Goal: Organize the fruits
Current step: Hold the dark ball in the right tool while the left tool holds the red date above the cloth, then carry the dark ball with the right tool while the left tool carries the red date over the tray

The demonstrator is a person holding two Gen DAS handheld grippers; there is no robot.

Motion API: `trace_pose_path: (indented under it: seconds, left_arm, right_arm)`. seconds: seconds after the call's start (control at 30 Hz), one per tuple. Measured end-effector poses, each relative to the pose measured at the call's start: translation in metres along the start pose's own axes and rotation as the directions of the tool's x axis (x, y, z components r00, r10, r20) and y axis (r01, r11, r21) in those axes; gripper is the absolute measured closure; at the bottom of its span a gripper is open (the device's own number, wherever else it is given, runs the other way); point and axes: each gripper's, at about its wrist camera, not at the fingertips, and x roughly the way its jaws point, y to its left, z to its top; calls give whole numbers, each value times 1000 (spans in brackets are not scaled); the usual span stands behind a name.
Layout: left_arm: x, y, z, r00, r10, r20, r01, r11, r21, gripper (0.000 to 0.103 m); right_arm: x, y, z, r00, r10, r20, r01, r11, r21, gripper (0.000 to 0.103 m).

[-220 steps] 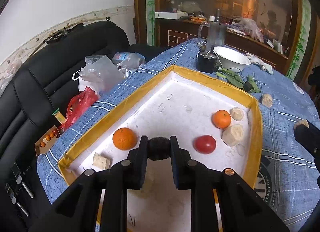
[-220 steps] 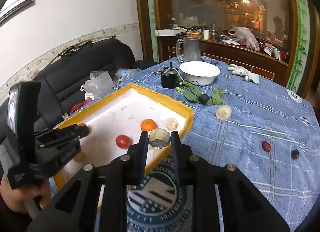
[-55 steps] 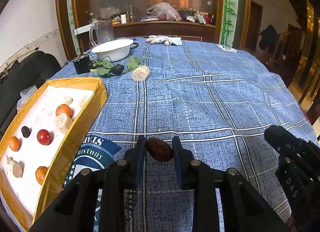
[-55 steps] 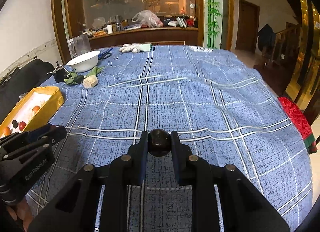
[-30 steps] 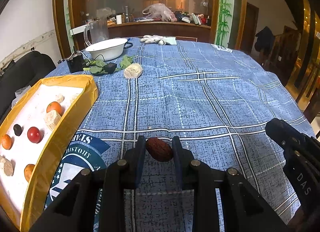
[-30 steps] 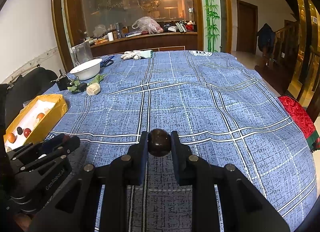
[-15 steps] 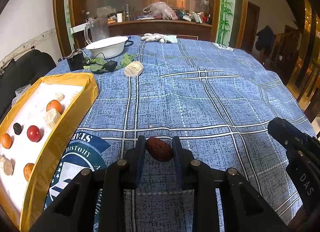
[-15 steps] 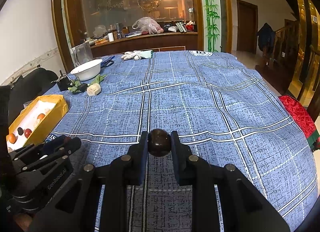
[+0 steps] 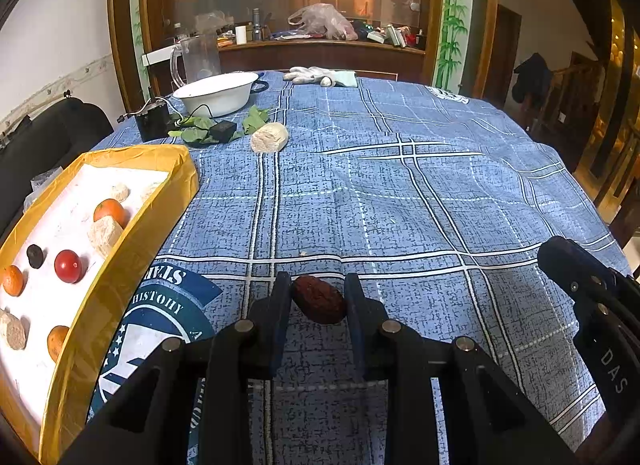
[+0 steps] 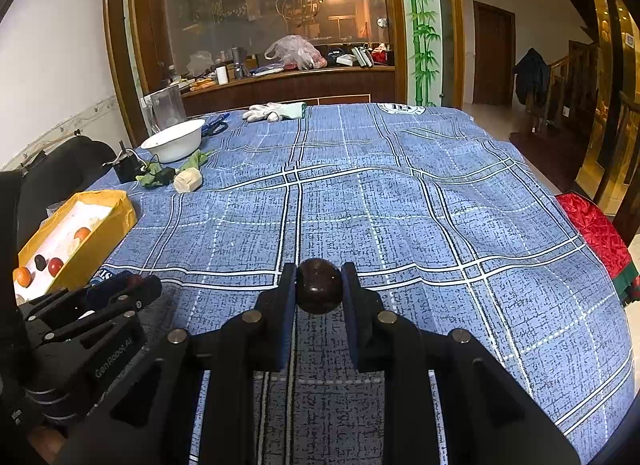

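Observation:
My left gripper (image 9: pixel 318 299) is shut on a wrinkled dark red date (image 9: pixel 319 299), held above the blue checked tablecloth. My right gripper (image 10: pixel 319 285) is shut on a round dark brown fruit (image 10: pixel 319 285), also above the cloth. The yellow-rimmed white tray (image 9: pixel 132 225) lies at the left. In it are a red tomato (image 9: pixel 67 265), a small black fruit (image 9: pixel 35 255), oranges (image 9: pixel 109 209) and pale peeled chunks (image 9: pixel 103 233). In the right wrist view the tray (image 10: pixel 102 233) is far left, with the left gripper (image 10: pixel 132 289) in front of it.
A pale chunk (image 9: pixel 270 137) lies on the cloth beyond the tray, near green leaves (image 9: pixel 196 133), a black adapter and a white bowl (image 9: pixel 216 93). White gloves (image 9: pixel 320 76) lie at the far edge. A red cushion (image 10: pixel 596 233) sits off the table's right side.
Since 7.3 s ago both grippers left the tray and now hold other fruits over the cloth. Over the last second the views have barely shifted.

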Motion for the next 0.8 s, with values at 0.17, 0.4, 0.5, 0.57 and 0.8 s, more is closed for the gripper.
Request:
trace_pose_path:
  seconds: [0.17, 0.4, 0.5, 0.57, 0.8]
  left_arm:
    - [0, 0, 0, 1000, 0, 0, 0, 1000, 1, 77]
    - [0, 0, 0, 1000, 0, -1, 0, 1000, 0, 77]
    - [0, 0, 0, 1000, -1, 0, 1, 1000, 0, 77]
    - [0, 0, 0, 1000, -1, -1, 1, 1000, 0, 77]
    - [1, 1, 0, 1000, 0, -2, 0, 1000, -2, 77]
  right_arm:
    - [0, 1, 0, 1000, 1, 0, -1, 1000, 0, 80]
    - [1, 1, 1, 1000, 6, 2, -6, 1000, 0, 80]
    - [1, 2, 1, 1000, 9, 4, -9, 1000, 0, 80]
    - [1, 2, 1, 1000, 13, 4, -13, 1000, 0, 80]
    - [2, 3, 2, 1000, 20, 9, -20, 1000, -8, 80]
